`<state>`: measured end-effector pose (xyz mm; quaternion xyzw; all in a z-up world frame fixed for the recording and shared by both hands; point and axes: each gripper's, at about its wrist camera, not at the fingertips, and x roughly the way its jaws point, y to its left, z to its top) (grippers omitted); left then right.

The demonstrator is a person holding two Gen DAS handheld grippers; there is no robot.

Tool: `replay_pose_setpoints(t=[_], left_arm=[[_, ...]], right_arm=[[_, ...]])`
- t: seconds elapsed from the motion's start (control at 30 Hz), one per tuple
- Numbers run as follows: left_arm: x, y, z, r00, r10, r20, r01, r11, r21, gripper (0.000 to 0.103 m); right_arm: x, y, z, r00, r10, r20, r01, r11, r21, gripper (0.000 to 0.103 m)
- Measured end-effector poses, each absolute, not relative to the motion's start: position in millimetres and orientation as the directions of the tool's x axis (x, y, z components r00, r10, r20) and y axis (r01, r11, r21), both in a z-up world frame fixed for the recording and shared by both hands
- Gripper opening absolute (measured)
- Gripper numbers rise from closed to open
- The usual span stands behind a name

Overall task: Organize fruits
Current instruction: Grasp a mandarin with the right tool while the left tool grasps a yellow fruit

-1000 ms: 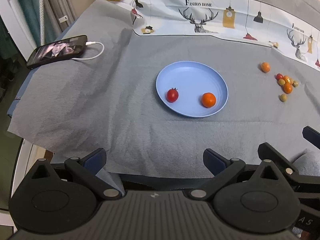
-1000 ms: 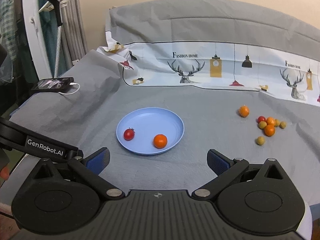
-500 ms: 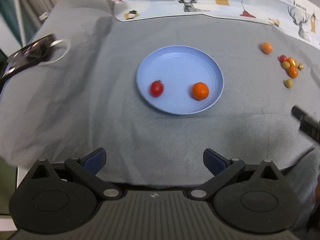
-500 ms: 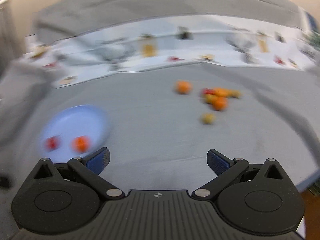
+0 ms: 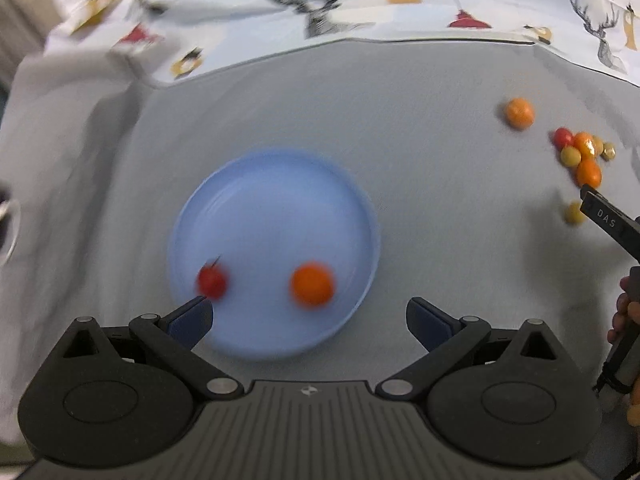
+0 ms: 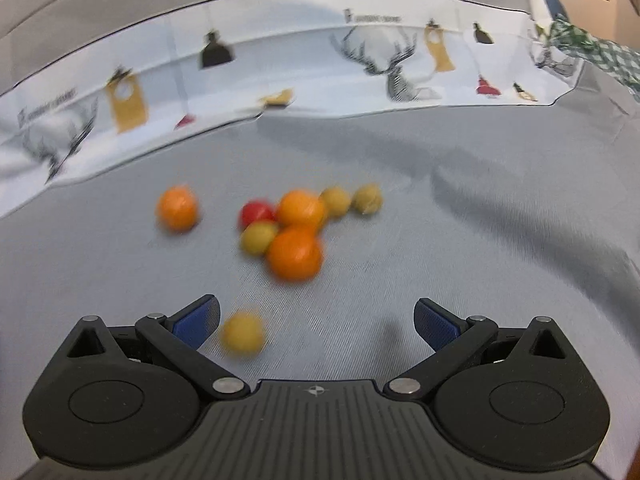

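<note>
While its jaws stand wide apart and empty, the left gripper (image 5: 308, 320) frames a blue plate (image 5: 276, 184) at centre frame, which holds a red tomato (image 5: 212, 282) and an orange fruit (image 5: 312, 284). The right gripper (image 6: 316, 320), likewise spread and empty, has a yellow fruit (image 6: 242, 334) just beside its left finger. A blurred fruit cluster (image 6: 296, 224) lies at mid-frame on the grey cloth (image 6: 480, 240).

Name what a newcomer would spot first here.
The blue plate, mid-cloth ahead of the open left gripper, holds a red tomato and an orange fruit. To its right, a loose cluster of fruits lies on the grey cloth, with a lone yellow fruit nearest the open right gripper.
</note>
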<state>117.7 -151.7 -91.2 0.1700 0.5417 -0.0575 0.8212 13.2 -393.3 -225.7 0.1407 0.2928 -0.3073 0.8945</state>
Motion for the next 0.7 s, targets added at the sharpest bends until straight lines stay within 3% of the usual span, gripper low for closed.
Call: replay_pose_setpoints(t=[0.1,0.13,0.17,0.2,0.23,0.33,0.47,0.7], left_arm=[[140,-189,-104,0.417,0.072,-0.906,0.310,0.926,0.217,0.103],[147,-202,-109,0.416,0.064,-0.907,0.320,0.923,0.212,0.103],[154,-215,-114,0.414,0.051,-0.909,0.335,0.920,0.205,0.103],[161,-228,-118,0.415,0.030,-0.909,0.354,0.915,0.192,0.103],[166,-240,-122,0.415,0.004,-0.910,0.376,0.910,0.176,0.103],[182,-278,-134,0.391,-0.082,-0.917,0.447,0.888,0.111,0.103],[195,-335,-156,0.321,-0.169,-0.932,0.526,0.850,0.027,0.103],[208,-413,-196,0.220,-0.179,-0.959,0.572,0.820,-0.022,0.103]], right_arm=[[31,-420,-232,0.635,-0.467,-0.615,0.631,0.773,0.065,0.094],[37,-426,-235,0.640,-0.450,-0.623,0.614,0.787,0.063,0.079],[40,-428,-236,0.660,-0.419,-0.624,0.581,0.811,0.071,0.057],[42,-427,-235,0.678,-0.396,-0.619,0.554,0.829,0.076,0.044],[44,-426,-233,0.686,-0.390,-0.614,0.537,0.841,0.067,0.038],[35,-428,-224,0.655,-0.486,-0.579,0.585,0.811,-0.018,0.038],[11,-464,-220,0.558,-0.610,-0.562,0.729,0.684,-0.019,0.038],[5,-483,-232,0.506,-0.607,-0.612,0.781,0.624,0.027,0.038]])
